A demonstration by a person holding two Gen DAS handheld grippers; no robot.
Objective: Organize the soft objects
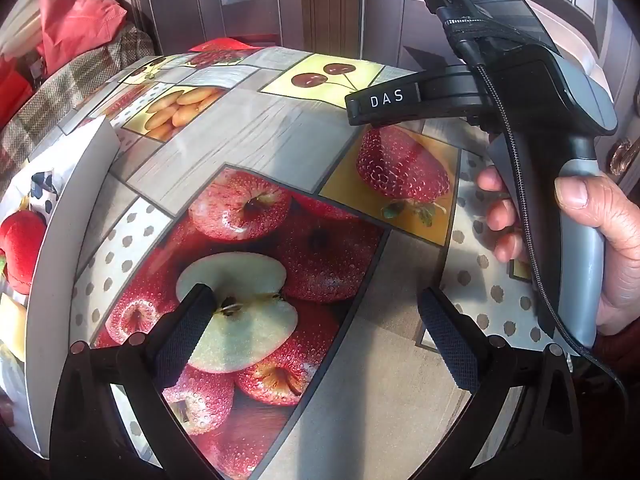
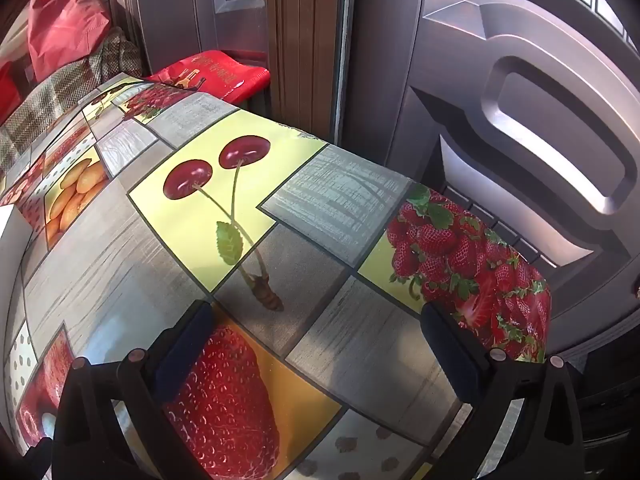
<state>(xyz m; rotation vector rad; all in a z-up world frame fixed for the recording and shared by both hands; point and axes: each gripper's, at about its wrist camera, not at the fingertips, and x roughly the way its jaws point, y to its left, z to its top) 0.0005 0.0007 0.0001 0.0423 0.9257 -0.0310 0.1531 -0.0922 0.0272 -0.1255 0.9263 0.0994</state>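
A white box (image 1: 60, 240) stands at the left edge of the left wrist view. It holds soft toys: a red plush (image 1: 22, 248), a yellow one (image 1: 12, 324) below it and a dark blue and white piece (image 1: 42, 190). My left gripper (image 1: 316, 332) is open and empty, low over the fruit-print tablecloth (image 1: 248, 136), to the right of the box. The right gripper's body (image 1: 520, 92) shows at the upper right, held in a hand (image 1: 612, 248). In the right wrist view my right gripper (image 2: 316, 348) is open and empty above the tablecloth (image 2: 328, 200). A sliver of the box (image 2: 10, 224) shows at far left.
A plaid cushion (image 1: 60, 84) with red cloth (image 1: 76, 20) on it lies beyond the table's far left. A red bag (image 2: 212, 76) sits behind the far edge. A dark panelled door (image 2: 520, 120) stands close behind the table's right side.
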